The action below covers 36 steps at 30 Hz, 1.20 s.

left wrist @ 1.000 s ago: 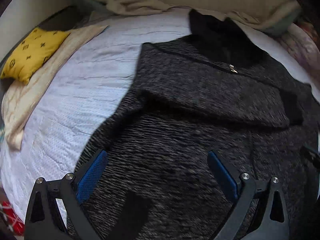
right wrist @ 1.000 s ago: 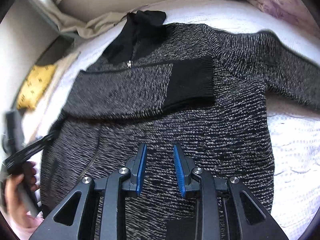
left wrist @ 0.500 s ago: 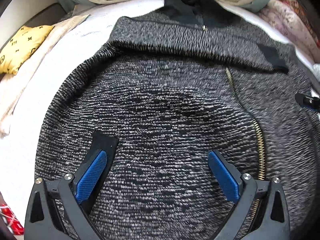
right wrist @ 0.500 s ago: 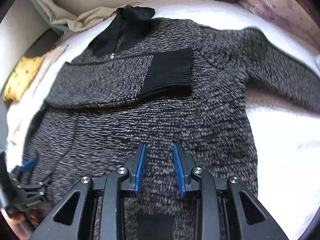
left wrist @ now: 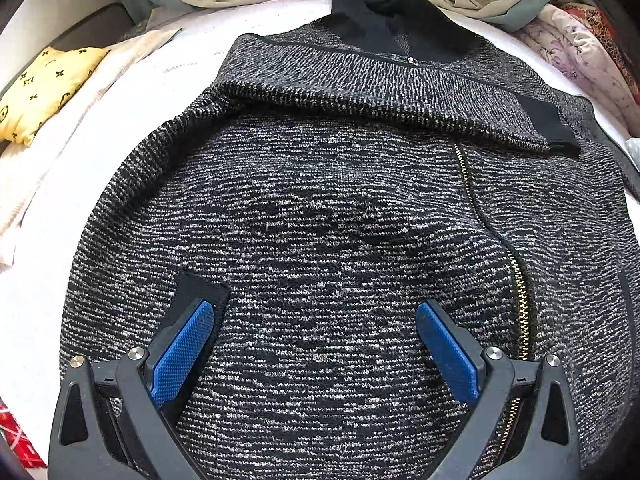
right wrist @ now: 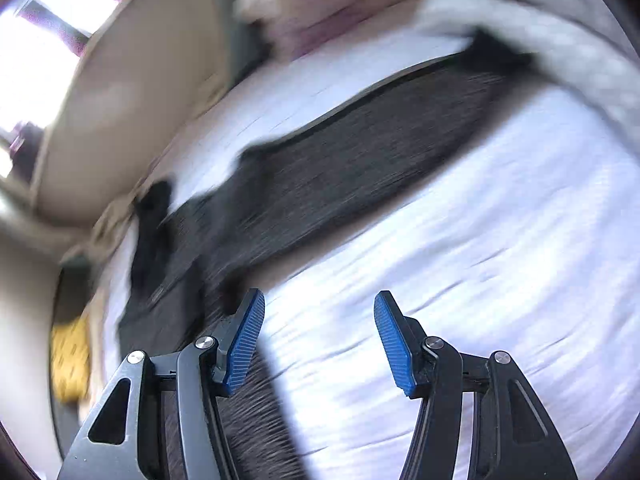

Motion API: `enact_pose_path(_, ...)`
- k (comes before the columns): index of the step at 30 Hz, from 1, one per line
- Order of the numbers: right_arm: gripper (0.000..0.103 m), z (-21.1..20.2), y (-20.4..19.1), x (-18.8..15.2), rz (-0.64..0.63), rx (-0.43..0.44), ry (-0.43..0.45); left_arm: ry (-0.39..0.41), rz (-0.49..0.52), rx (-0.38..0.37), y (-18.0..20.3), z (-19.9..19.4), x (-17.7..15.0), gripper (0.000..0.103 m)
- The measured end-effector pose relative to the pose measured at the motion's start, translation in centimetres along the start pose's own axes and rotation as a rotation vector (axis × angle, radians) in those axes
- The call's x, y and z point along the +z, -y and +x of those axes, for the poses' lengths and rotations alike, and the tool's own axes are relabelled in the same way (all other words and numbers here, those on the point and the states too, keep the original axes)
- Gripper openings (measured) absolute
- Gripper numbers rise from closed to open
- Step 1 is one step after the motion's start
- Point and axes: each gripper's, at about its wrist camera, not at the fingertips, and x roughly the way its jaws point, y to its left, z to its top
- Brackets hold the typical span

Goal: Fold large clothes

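Swung aside since a moment ago, the right gripper [right wrist: 318, 334] has just been widening its jaws, nothing between them, over the white bed sheet [right wrist: 460, 248] beside the sweater's sleeve [right wrist: 360, 152]; the left gripper [left wrist: 316, 344] gapes wide above the zip-up knit sweater [left wrist: 320, 220]

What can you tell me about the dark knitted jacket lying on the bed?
The jacket is a black-and-grey marled knit with a black collar, black cuffs and a gold zipper down the front. It lies flat, face up, on the white sheet. One sleeve is folded across the chest.
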Motion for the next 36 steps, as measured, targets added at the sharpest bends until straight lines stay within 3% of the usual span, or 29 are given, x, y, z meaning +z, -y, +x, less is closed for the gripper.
enact_pose_path(7,0.055,0.5,5.8,4.7,0.134,-0.107,0.089,-0.035,-0.028,-0.001,0.7,0.7,1.1,0.103)
enact_pose_path(12,0.055,1.5,8.9,7.3,0.252,-0.05,0.141,-0.042,-0.035,-0.004,-0.7,1.7,1.5,0.103)
enact_pose_path(19,0.055,3.0,10.3,9.7,0.291,-0.056,0.259,-0.042,-0.035,-0.001,-0.6,2.0,1.3,0.103)
enact_pose_path(23,0.051,4.1,9.9,11.0,0.229,-0.099,0.28,-0.036,-0.037,0.004,-0.7,2.0,1.4,0.103)
enact_pose_path(29,0.033,6.5,8.2,12.3,0.087,-0.199,0.277,-0.024,-0.047,0.019,-0.2,2.4,1.7,0.103)
enact_pose_path(31,0.017,6.9,7.9,12.4,0.059,-0.217,0.271,-0.021,-0.045,0.016,-0.2,2.5,1.8,0.103)
enact_pose_path(33,0.008,7.0,7.8,12.7,0.053,-0.194,0.25,-0.023,-0.044,0.012,-0.2,2.6,1.9,0.103)
enact_pose_path(36,0.006,6.2,7.3,13.0,0.063,-0.151,0.243,-0.028,-0.043,0.009,0.0,2.6,2.2,0.103)
